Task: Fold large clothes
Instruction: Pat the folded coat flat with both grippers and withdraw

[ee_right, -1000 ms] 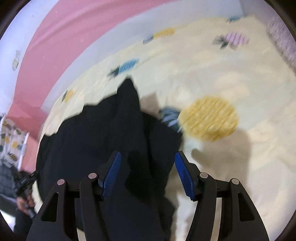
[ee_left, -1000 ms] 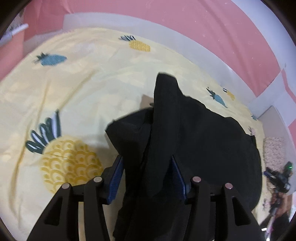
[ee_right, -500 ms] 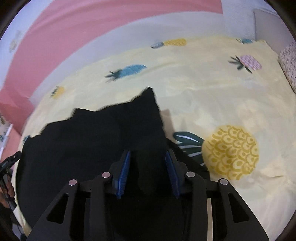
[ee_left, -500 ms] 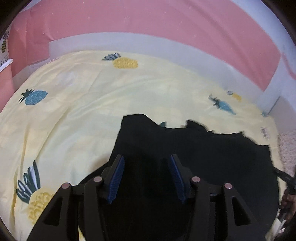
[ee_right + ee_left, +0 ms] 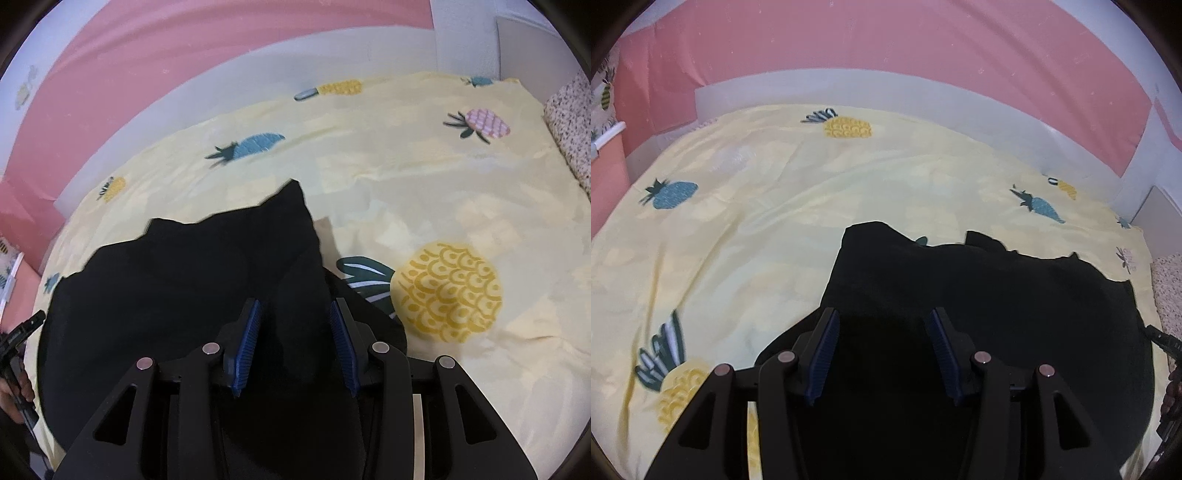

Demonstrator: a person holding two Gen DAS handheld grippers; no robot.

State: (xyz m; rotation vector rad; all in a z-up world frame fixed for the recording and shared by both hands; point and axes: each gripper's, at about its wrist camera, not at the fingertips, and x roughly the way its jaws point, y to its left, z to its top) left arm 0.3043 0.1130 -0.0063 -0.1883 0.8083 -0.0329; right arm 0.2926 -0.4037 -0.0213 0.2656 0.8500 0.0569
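A large black garment [image 5: 979,295] lies spread on a yellow pineapple-print bedsheet [image 5: 775,221]; it also shows in the right wrist view [image 5: 184,280]. My left gripper [image 5: 882,350] is over its left part, blue pads apart with black cloth running between them. My right gripper [image 5: 295,336] is over its right edge, pads apart with a raised ridge of cloth between them. Whether either pair of pads pinches the cloth is not clear.
The bed runs to a white rail and pink wall [image 5: 886,48] at the back. A speckled pillow [image 5: 569,122] lies at the right end. The other gripper and hand show at the frame edges [image 5: 1171,369], [image 5: 14,354].
The garment was hanging bunched between the grippers a second ago; it now lies spread flat on the sheet. Both grippers came lower and the right jaws narrowed.
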